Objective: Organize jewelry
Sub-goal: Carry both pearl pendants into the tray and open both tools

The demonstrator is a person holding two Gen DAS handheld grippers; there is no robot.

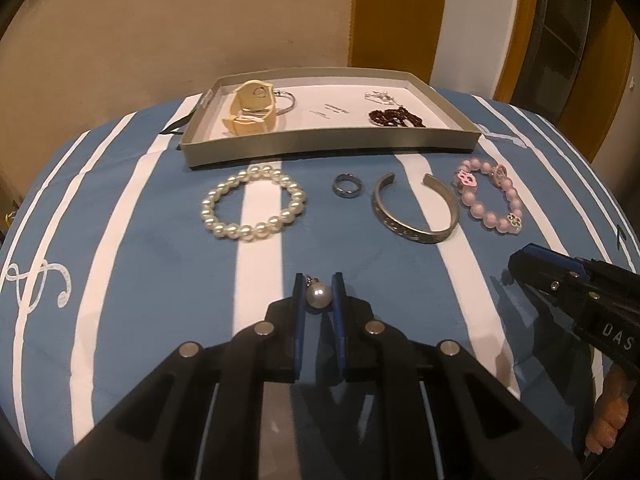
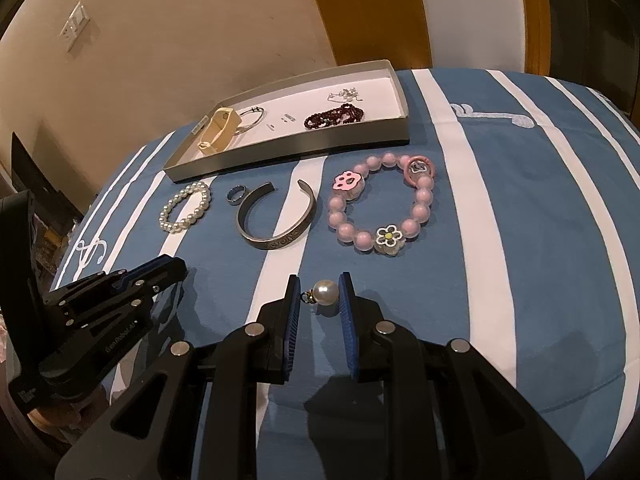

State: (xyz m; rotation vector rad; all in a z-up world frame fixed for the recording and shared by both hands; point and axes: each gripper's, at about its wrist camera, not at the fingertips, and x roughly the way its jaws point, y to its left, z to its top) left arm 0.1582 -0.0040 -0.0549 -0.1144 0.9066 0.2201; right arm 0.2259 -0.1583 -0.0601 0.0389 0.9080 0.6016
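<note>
From the left wrist, we see the left gripper (image 1: 318,294) closed on a pearl drop (image 1: 318,295), pinched between its blue pads above the near edge of the striped cloth (image 1: 160,272). Beyond it, mid-cloth, lie a white pearl bracelet (image 1: 253,208), a dark ring (image 1: 348,185), a metal cuff (image 1: 416,210) and a pink bead bracelet (image 1: 490,198) in a row. The grey tray (image 1: 328,142) sits at the far edge. The right gripper (image 1: 520,264) enters at the cloth's right edge; we read "DAS" on its body, the rest cut off.

From the right wrist, the right gripper (image 2: 320,296) grips a second pearl drop (image 2: 326,292), the pearl against its right pad and the small metal cap towards the left pad, near the cloth's front edge. The pink bead bracelet (image 2: 382,204) lies just beyond it. The left gripper (image 2: 160,274) is at the left edge, marked "GenRobot.AI". Print on the tray (image 2: 288,152) floor is too small to read.
</note>
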